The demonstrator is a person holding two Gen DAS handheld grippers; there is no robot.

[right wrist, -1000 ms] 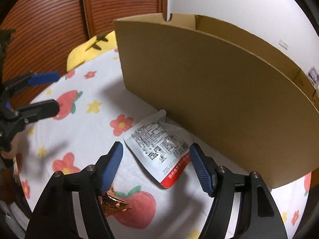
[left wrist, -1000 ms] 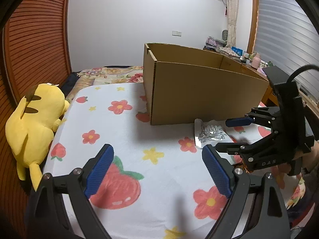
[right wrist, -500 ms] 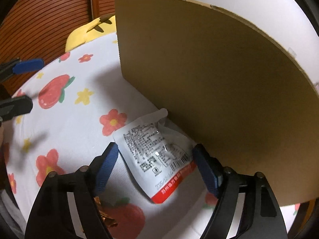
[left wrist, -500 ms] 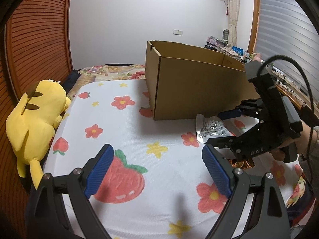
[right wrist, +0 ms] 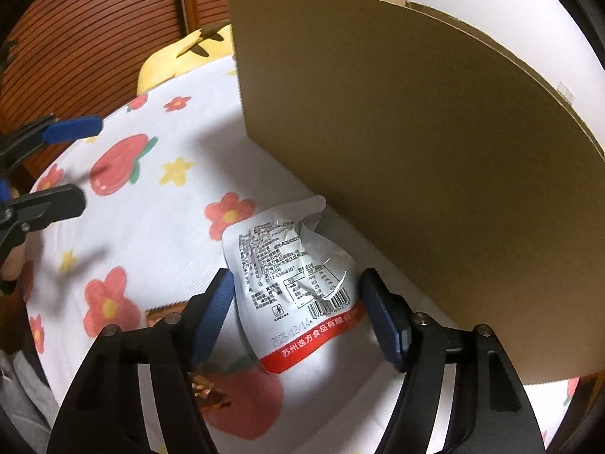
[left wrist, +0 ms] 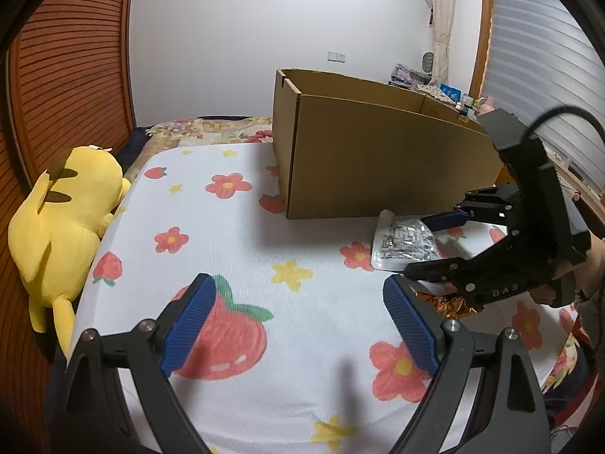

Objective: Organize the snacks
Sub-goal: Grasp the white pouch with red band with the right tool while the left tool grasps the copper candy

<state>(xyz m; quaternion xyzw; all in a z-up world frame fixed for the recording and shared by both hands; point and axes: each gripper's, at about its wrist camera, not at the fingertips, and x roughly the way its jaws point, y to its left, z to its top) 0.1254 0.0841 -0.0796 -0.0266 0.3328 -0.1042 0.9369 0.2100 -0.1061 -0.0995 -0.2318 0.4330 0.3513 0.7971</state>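
At the lower centre of the right wrist view, a silver foil snack pouch with a red bottom band [right wrist: 293, 287] lay on the white bedsheet printed with strawberries and flowers [right wrist: 151, 227], just beside the tall brown cardboard box [right wrist: 416, 151]. Only the left wrist view showed that box's open top [left wrist: 378, 143] and a yellow plush toy [left wrist: 60, 219] at the left edge. The right gripper [right wrist: 298, 312] straddled the pouch, jaws closing, pads not yet pressing. The left gripper [left wrist: 302, 325] hung wide and empty.
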